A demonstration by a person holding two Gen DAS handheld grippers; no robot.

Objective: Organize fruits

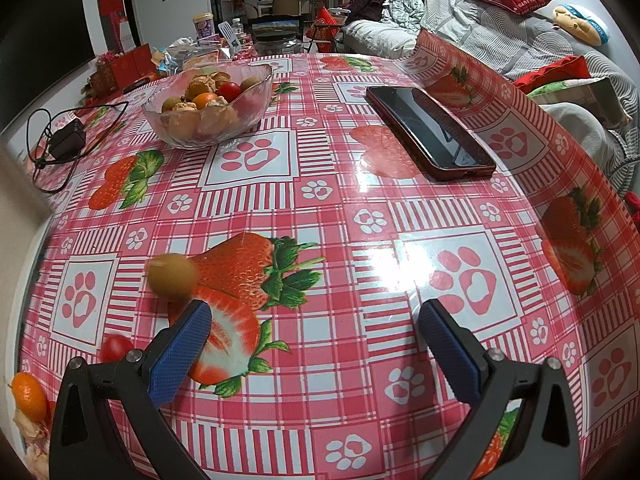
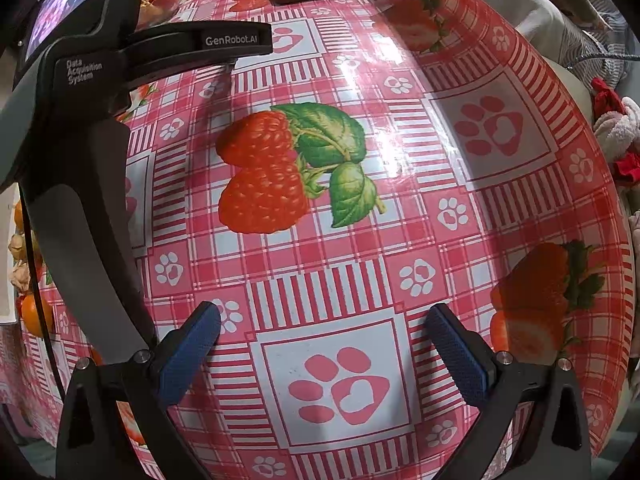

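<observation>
Left tongs closest to the loose fruit

The round brown fruit (image 1: 172, 277) lies just beyond the left tongs' (image 1: 316, 322) left tip — near the table's left edge; both tongs gape empty, the right tongs (image 2: 322, 326) well apart.

Cluttered sofa (image 1: 500, 36) beyond patterned table (image 1: 320, 208)

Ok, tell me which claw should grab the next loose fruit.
Left. The left claw is open with the brown round fruit just beyond its left finger. The right claw, also open, faces only bare tablecloth.
</observation>
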